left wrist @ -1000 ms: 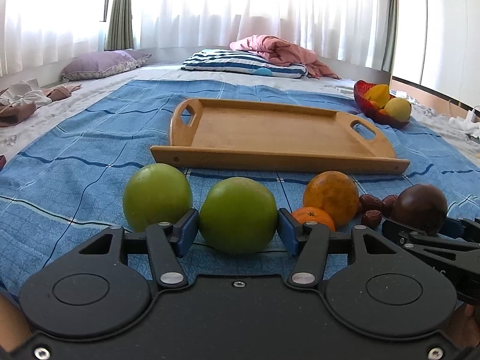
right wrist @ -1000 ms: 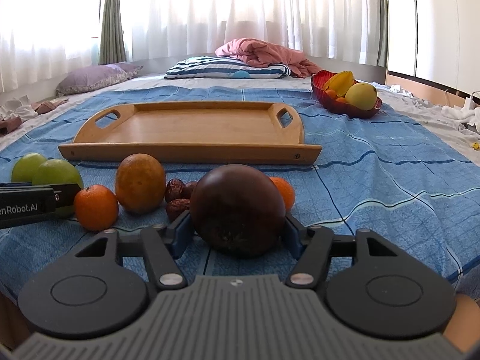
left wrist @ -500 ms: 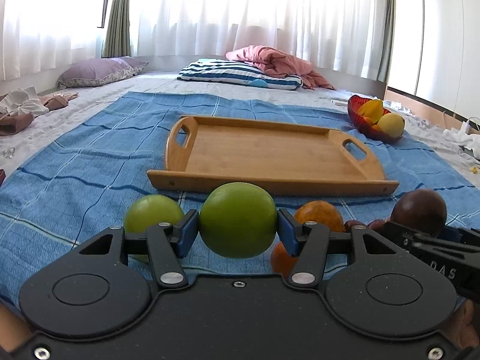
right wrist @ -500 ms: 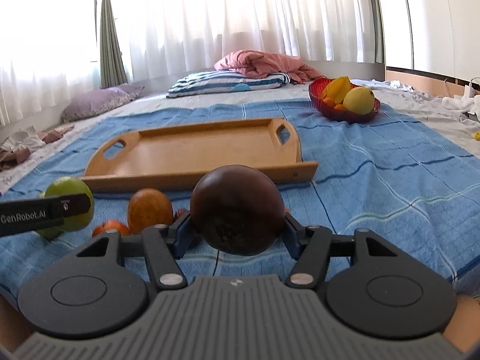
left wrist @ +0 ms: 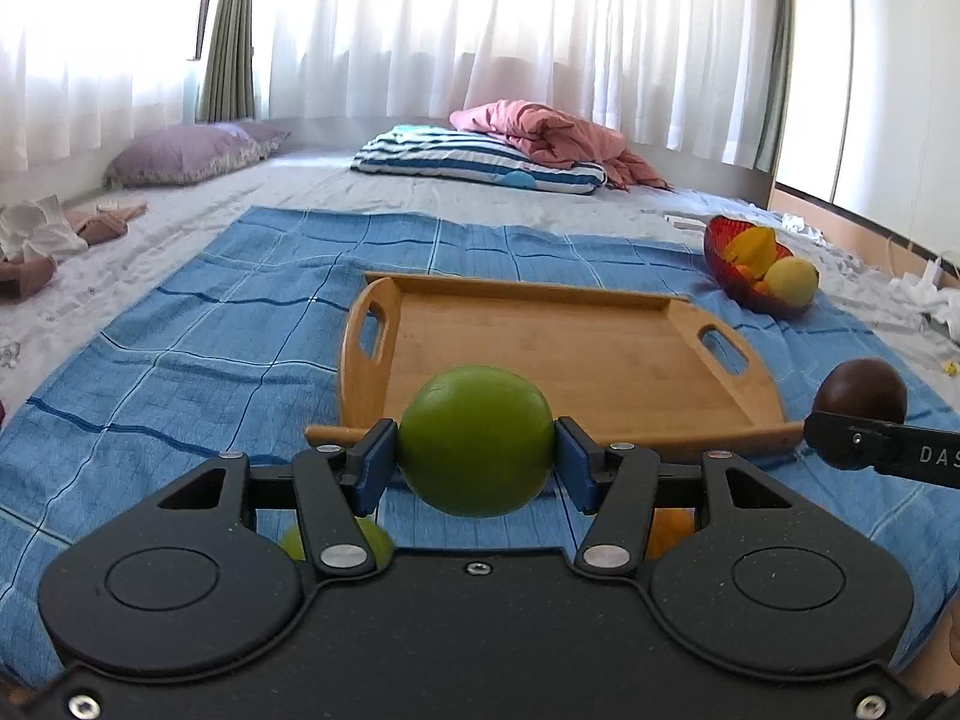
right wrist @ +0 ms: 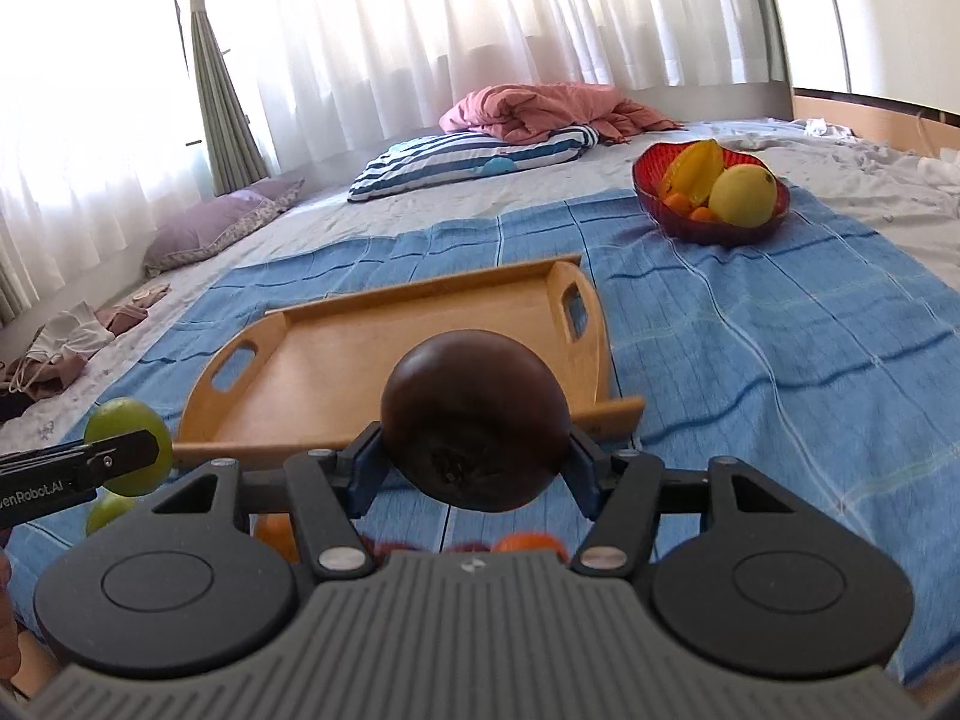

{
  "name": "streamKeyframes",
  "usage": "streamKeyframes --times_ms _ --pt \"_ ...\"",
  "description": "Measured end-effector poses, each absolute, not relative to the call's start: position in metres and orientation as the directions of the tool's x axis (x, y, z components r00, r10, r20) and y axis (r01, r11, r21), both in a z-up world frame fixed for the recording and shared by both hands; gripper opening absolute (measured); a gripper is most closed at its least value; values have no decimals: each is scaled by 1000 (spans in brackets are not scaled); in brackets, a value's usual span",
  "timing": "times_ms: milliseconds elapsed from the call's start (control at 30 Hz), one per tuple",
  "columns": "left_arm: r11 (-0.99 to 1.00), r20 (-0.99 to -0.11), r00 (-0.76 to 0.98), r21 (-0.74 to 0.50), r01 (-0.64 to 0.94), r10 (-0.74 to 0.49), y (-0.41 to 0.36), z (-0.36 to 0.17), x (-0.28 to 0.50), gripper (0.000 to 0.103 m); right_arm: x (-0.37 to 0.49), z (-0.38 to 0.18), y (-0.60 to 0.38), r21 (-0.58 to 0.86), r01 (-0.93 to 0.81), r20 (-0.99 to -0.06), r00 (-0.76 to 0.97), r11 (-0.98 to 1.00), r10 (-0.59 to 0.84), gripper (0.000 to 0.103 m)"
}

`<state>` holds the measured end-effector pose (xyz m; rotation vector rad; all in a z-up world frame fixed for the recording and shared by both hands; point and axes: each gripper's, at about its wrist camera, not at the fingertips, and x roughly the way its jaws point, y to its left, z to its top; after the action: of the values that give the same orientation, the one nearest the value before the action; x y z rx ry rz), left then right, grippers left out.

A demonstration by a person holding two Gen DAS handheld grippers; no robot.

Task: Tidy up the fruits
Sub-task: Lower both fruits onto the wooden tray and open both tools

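Observation:
My left gripper (left wrist: pixel 476 456) is shut on a green apple (left wrist: pixel 476 441) and holds it in the air, just short of the wooden tray (left wrist: pixel 540 360). My right gripper (right wrist: pixel 474 459) is shut on a dark brown round fruit (right wrist: pixel 474 420), also lifted, before the tray's (right wrist: pixel 372 360) near right corner. A second green apple (left wrist: pixel 288 543) and an orange fruit (left wrist: pixel 672 531) lie on the blue cloth below the left gripper. Small oranges (right wrist: pixel 531 540) and dark dates (right wrist: pixel 393 549) peek out under the right gripper.
A red bowl (right wrist: pixel 666 204) with yellow fruit stands on the blue checked cloth (right wrist: pixel 750 330) at the far right. A striped pillow (left wrist: pixel 480 159) and a pink blanket (left wrist: pixel 552 132) lie beyond. A purple pillow (left wrist: pixel 186 153) and clothes (left wrist: pixel 36 240) are at the left.
Both grippers have risen off the cloth with their fruits and moved toward the tray. The fruits left on the cloth have dropped low in both views.

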<state>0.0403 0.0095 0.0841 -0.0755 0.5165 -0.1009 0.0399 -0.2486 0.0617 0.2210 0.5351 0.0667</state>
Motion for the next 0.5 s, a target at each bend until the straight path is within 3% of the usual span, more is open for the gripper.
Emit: streamKeyframes --times_ms 500 --pt "987 -579 804 -152 56 -135 21 94 112 54 119 74 -262 236 -27 -620 766 972 171 63"
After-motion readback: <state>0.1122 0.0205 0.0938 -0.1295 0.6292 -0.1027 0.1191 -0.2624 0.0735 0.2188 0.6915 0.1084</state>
